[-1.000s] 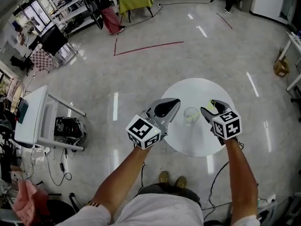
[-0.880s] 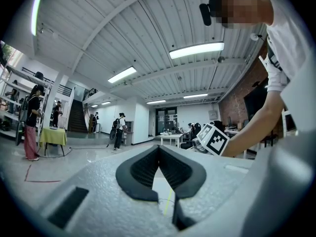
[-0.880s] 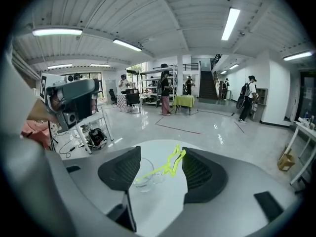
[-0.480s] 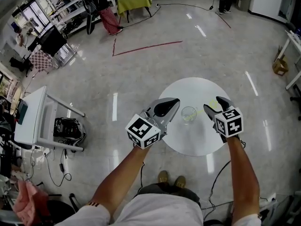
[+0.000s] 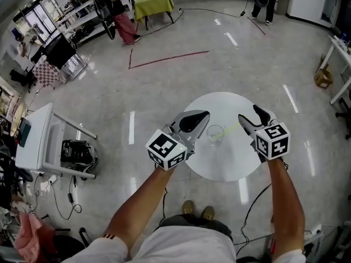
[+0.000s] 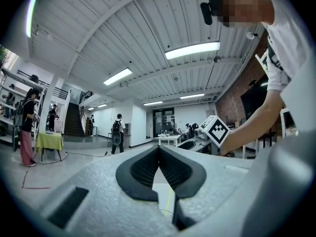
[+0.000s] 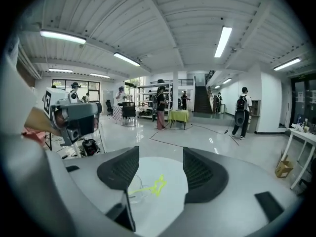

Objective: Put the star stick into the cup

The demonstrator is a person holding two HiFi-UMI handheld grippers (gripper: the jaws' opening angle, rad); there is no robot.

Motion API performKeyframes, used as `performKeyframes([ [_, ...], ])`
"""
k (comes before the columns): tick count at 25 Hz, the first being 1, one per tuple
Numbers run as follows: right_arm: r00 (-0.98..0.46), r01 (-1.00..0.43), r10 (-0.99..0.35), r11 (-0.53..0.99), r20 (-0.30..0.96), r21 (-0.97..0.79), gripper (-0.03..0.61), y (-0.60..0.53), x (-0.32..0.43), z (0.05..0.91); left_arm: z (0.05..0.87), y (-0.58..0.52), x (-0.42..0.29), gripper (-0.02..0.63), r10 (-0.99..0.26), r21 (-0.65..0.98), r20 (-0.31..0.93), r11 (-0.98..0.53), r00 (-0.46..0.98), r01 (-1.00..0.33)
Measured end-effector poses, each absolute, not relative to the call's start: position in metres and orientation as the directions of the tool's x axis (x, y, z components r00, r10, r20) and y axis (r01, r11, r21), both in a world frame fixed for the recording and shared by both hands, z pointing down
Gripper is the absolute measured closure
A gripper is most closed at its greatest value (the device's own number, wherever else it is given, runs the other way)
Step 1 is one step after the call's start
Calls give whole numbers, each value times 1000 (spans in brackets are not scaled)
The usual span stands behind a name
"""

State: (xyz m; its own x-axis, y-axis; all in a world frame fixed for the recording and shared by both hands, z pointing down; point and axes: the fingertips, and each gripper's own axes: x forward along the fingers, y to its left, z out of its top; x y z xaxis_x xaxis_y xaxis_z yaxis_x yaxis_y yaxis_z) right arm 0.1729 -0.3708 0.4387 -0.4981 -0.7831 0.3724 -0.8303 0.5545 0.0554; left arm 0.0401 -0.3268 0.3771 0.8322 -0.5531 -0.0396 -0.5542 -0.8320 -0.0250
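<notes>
Jaws of the right tool (image 5: 249, 115) stand wide apart with nothing between them, whereas a second ago the yellow-green stick sat at their tips close to the cup; the tool has since drawn back toward the right edge of the table (image 5: 230, 166). The right forearm reaches forward from below, marker cube uppermost, jaws aimed up and left toward the cup. The left tool (image 5: 204, 116) has barely shifted: its jaws are pressed together on nothing, tips just left of the cup, the bare left forearm slanting in from the lower left. One clear cup (image 5: 215, 133) stands near the middle of the single round white table, between the two tools. One star stick (image 5: 228, 130) now rests in it, leaning right over the rim, and the right gripper view shows its star end (image 7: 157, 184) outside the cup (image 7: 132, 190).
</notes>
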Motion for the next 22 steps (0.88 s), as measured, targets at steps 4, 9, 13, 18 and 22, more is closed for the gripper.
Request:
performKeyframes([
  [4, -551, -810, -782, 585, 292, 36, 335, -365, 161, 406, 365, -327, 41, 598, -548, -40, -54, -834, 835, -550],
  [9, -617, -774, -764, 632, 190, 29, 356, -348, 147, 363, 343, -322, 40, 598, -551, -53, -88, -829, 830, -556],
  [13, -659, -746, -745, 665, 102, 40, 439, -330, 132, 332, 322, -316, 39, 598, -549, -67, -122, -827, 827, -558],
  [18, -707, -706, -707, 706, 7, 51, 506, -301, 112, 297, 299, -299, 41, 598, -523, -84, -164, -837, 836, -540],
  [22, -721, -693, -691, 720, -46, 47, 532, -284, 101, 280, 285, -287, 40, 598, -506, -88, -181, -846, 843, -526],
])
